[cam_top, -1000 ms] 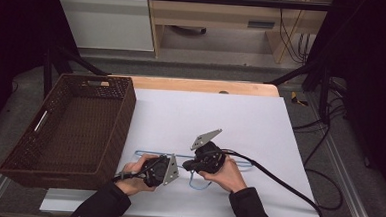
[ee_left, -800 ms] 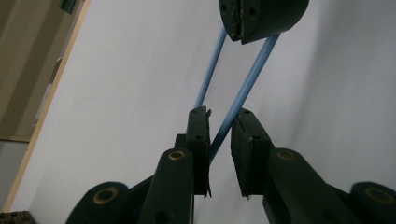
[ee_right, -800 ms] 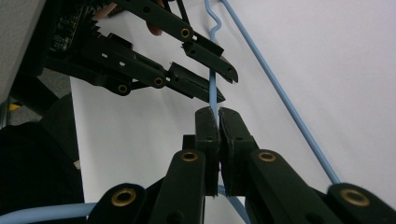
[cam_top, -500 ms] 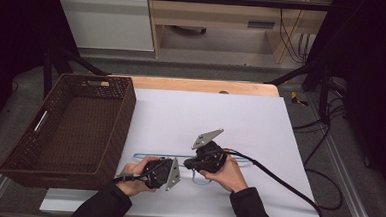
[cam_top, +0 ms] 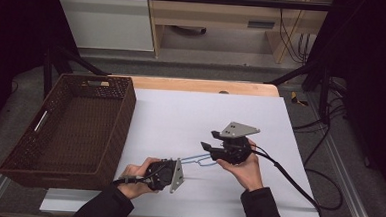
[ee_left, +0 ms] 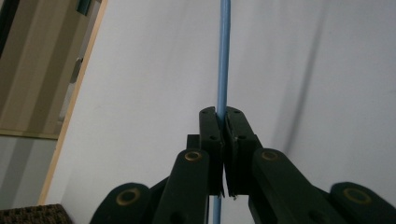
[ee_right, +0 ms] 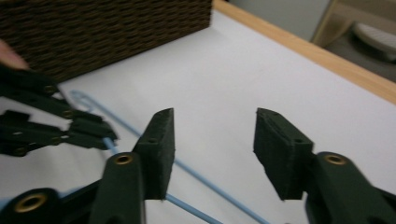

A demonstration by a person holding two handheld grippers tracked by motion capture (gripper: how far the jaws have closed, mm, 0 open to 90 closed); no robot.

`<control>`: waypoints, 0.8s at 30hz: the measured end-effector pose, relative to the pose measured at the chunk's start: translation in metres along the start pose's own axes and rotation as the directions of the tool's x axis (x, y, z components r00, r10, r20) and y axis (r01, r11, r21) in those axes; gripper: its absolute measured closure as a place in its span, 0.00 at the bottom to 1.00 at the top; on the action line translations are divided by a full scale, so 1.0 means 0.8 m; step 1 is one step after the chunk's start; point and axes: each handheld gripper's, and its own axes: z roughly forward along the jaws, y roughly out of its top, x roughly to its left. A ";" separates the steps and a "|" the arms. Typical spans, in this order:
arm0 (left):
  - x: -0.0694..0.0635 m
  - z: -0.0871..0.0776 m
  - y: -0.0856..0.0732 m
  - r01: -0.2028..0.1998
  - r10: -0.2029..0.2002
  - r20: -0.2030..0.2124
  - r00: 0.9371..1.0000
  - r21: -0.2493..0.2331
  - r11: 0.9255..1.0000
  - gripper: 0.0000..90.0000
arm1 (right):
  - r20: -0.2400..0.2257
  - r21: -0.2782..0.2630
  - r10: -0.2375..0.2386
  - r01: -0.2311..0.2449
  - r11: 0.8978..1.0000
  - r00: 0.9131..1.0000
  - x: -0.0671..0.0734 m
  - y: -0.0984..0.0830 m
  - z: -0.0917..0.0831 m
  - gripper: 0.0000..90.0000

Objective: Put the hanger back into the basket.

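A thin blue wire hanger (cam_top: 198, 160) lies low over the white table (cam_top: 206, 109), between the two hands. My left gripper (cam_top: 180, 169) is shut on it, and in the left gripper view its jaws pinch the blue wire (ee_left: 223, 56), which runs straight ahead from my left gripper (ee_left: 223, 116). My right gripper (cam_top: 208, 142) hovers just above the hanger's right part, open. In the right gripper view, my right gripper (ee_right: 212, 140) has wide-apart pads and the hanger wire (ee_right: 196, 176) passes beneath them. The left gripper (ee_right: 88, 130) and the hanger's hook (ee_right: 79, 98) appear at the left there.
A dark brown wicker basket (cam_top: 65, 127) stands on the left of the table, close to the left hand. A wooden strip (cam_top: 202, 85) borders the table's far edge. A black cable (cam_top: 287, 178) trails from the right gripper off the right side.
The right gripper has risen and drawn back to the right, away from the hanger. The hanger has shifted with the left gripper, which still holds it.
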 end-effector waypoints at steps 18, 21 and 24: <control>0.043 -0.038 -0.013 0.327 -0.317 0.148 0.937 -0.045 0.944 0.97 | 0.208 -0.196 0.196 -0.155 0.968 0.958 -0.061 -0.028 -0.074 0.28; 0.051 -0.049 -0.018 0.380 -0.368 0.156 0.916 -0.050 0.924 0.97 | 0.214 -0.191 0.206 -0.166 0.967 0.955 -0.063 -0.033 -0.080 0.26; 0.057 -0.060 -0.022 0.400 -0.390 0.147 0.909 -0.047 0.915 0.97 | 0.213 -0.172 0.203 -0.168 0.971 0.956 -0.064 -0.039 -0.083 0.22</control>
